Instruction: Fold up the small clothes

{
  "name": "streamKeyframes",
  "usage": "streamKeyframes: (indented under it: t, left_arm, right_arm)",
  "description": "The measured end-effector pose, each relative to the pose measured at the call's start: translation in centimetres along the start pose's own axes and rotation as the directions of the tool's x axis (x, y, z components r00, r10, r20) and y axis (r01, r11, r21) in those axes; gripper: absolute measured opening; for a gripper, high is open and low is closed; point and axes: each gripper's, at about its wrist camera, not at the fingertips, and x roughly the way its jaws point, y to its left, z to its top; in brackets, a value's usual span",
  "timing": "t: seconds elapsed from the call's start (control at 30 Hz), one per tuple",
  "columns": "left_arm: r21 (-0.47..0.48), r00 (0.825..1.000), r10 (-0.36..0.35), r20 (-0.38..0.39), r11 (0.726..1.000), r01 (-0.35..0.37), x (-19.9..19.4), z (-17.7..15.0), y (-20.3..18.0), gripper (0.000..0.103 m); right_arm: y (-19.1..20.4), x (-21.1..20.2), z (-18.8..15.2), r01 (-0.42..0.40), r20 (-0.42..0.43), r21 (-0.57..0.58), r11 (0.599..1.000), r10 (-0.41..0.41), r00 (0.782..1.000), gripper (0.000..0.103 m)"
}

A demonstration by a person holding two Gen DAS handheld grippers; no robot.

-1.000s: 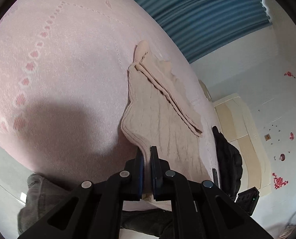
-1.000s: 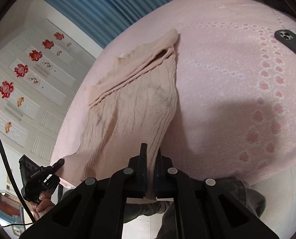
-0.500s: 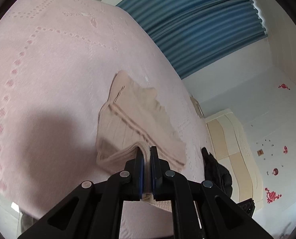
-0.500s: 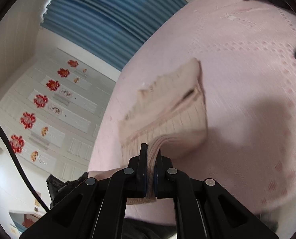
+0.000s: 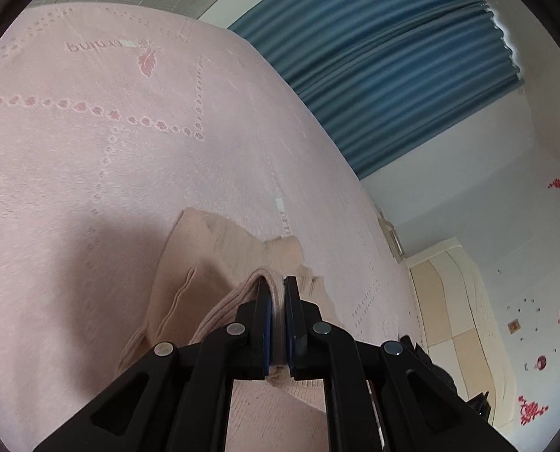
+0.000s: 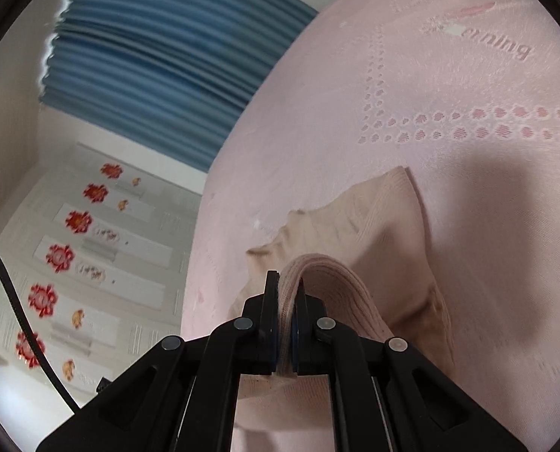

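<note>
A small beige ribbed knit garment point(image 5: 212, 263) lies on a pink bedspread point(image 5: 91, 173). My left gripper point(image 5: 277, 293) is shut on one near corner of its hem and holds it lifted and carried over the rest of the cloth. In the right wrist view the same garment point(image 6: 385, 226) shows, and my right gripper point(image 6: 288, 297) is shut on the other near corner, which curls up over the lower layer. The far end of the garment rests flat on the bed.
The pink bedspread point(image 6: 468, 120) has heart-pattern rows and a woven logo. A blue curtain point(image 5: 392, 67) hangs beyond the bed. A dark garment point(image 5: 434, 369) lies at the bed's right edge. A wall with red flower decorations point(image 6: 76, 222) stands to the left.
Both grippers have carried the near hem forward over the garment, away from the bed's front edge. The cloth now doubles over itself and looks much shorter.
</note>
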Motion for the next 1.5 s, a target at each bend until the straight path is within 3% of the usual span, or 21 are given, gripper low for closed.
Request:
streamKeyframes:
  t: [0.23, 0.33, 0.37, 0.57, 0.7, 0.87, 1.03, 1.1, 1.2, 1.23, 1.27, 1.3, 1.37, 1.43, 1.5]
  left_arm:
    - [-0.031, 1.0, 0.0, -0.025, 1.0, -0.001, 5.8, 0.9, 1.2, 0.009]
    - [-0.107, 0.996, -0.074, -0.05, 0.992, 0.069, 6.9, 0.7, 2.8, 0.034]
    - [-0.124, 0.995, -0.089, -0.047, 0.989, 0.082, 6.8, 0.4, 3.1, 0.037]
    - [-0.095, 0.996, -0.069, -0.059, 0.994, 0.063, 6.1, -1.0, 2.8, 0.041]
    - [0.014, 0.998, 0.025, -0.055, 1.0, -0.024, 5.7, -1.8, 1.5, 0.042]
    - [0.126, 0.991, 0.13, -0.043, 0.984, -0.124, 6.5, -1.6, 0.2, 0.042]
    - [0.279, 0.957, 0.291, -0.019, 0.92, -0.274, 8.8, -0.8, -1.4, 0.043]
    - [0.298, 0.946, 0.321, -0.04, 0.908, -0.295, 9.7, -0.8, -1.3, 0.043]
    - [0.345, 0.937, 0.349, -0.012, 0.881, -0.324, 10.0, -1.2, -1.7, 0.043]
    - [0.359, 0.934, 0.358, -0.001, 0.872, -0.333, 10.1, -1.3, -1.7, 0.034]
    - [0.373, 0.931, 0.364, 0.019, 0.861, -0.345, 10.0, -1.5, -1.8, 0.007]
    - [0.379, 0.929, 0.37, 0.025, 0.856, -0.351, 10.1, -1.5, -1.9, 0.007]
    - [0.356, 0.94, 0.335, 0.06, 0.873, -0.334, 9.4, -1.3, -1.7, 0.007]
    - [0.334, 0.953, 0.285, 0.103, 0.893, -0.303, 8.4, -0.7, -1.8, 0.007]
    - [0.314, 0.95, 0.282, 0.134, 0.897, -0.31, 7.9, -0.2, -1.8, 0.007]
  right_arm:
    - [-2.8, 6.3, 2.2, 0.091, -0.011, 0.026, 0.996, -0.091, 0.996, 0.007]
    - [-4.0, 7.9, 2.5, 0.115, -0.019, 0.052, 0.992, -0.114, 0.993, 0.022]
    - [-4.2, 8.1, 2.3, 0.104, -0.016, 0.036, 0.994, -0.104, 0.994, 0.028]
    - [-3.8, 6.7, 1.0, 0.107, 0.009, -0.065, 0.992, -0.107, 0.994, 0.031]
    - [-3.3, 5.6, 1.0, 0.158, 0.064, -0.133, 0.978, -0.151, 0.986, 0.033]
    - [-3.2, 5.9, 1.3, 0.271, 0.086, -0.186, 0.945, -0.259, 0.962, 0.033]
    - [-2.7, 8.2, 2.1, 0.343, 0.065, -0.257, 0.904, -0.338, 0.939, 0.033]
    - [-2.6, 9.5, 2.1, 0.395, 0.068, -0.293, 0.871, -0.393, 0.917, 0.033]
    - [-2.1, 11.0, 1.7, 0.462, 0.087, -0.349, 0.815, -0.463, 0.882, 0.03]
    - [-2.0, 11.1, 1.5, 0.477, 0.1, -0.366, 0.799, -0.476, 0.874, 0.021]
    - [-1.8, 11.1, 1.3, 0.481, 0.108, -0.383, 0.789, -0.479, 0.871, 0.006]
    - [-1.6, 11.2, 1.2, 0.466, 0.104, -0.399, 0.79, -0.466, 0.879, 0.006]
    - [-1.2, 10.8, 1.0, 0.462, 0.133, -0.406, 0.788, -0.45, 0.883, 0.005]
    - [-0.7, 9.7, 1.2, 0.409, 0.162, -0.394, 0.823, -0.375, 0.913, 0.005]
    - [-0.8, 9.3, 1.8, 0.378, 0.164, -0.365, 0.851, -0.341, 0.926, 0.005]
